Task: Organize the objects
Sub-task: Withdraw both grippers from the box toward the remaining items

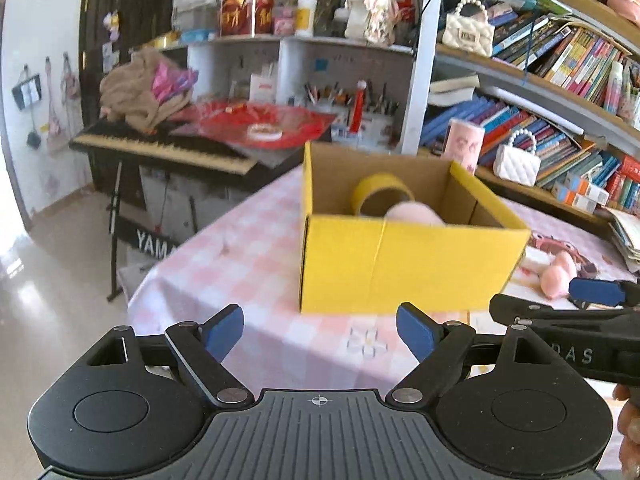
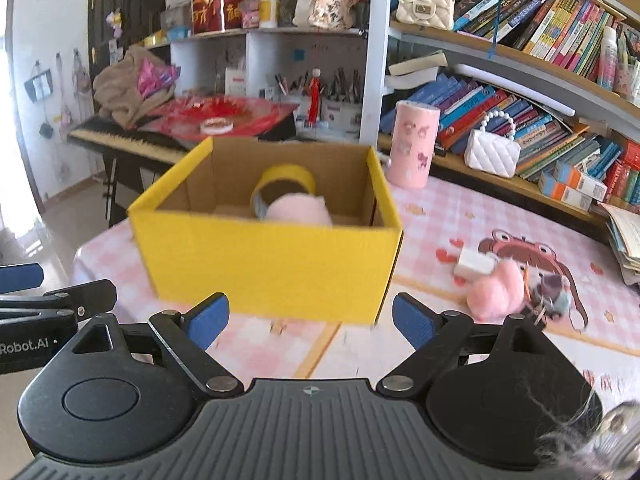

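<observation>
A yellow cardboard box [image 1: 404, 264] [image 2: 272, 264] stands open on the pink checked table [image 1: 240, 264] [image 2: 460, 216]. Inside it lie a yellow tape roll [image 1: 380, 192] [image 2: 286, 184] and a pink fluffy item [image 1: 414, 214] [image 2: 298, 210]. My left gripper [image 1: 320, 334] is open and empty, just short of the box's near wall. My right gripper [image 2: 310, 322] is open and empty, also just short of the box. A pink plush toy [image 2: 496, 294] [image 1: 558, 278] and a small white block [image 2: 474, 264] lie on the table right of the box.
A pink cylinder can [image 2: 412, 144] [image 1: 462, 144] stands behind the box. Bookshelves with books and white handbags [image 2: 492, 152] line the right. A keyboard piano [image 1: 168, 148] piled with red items and cloth stands at left, beyond the table's edge.
</observation>
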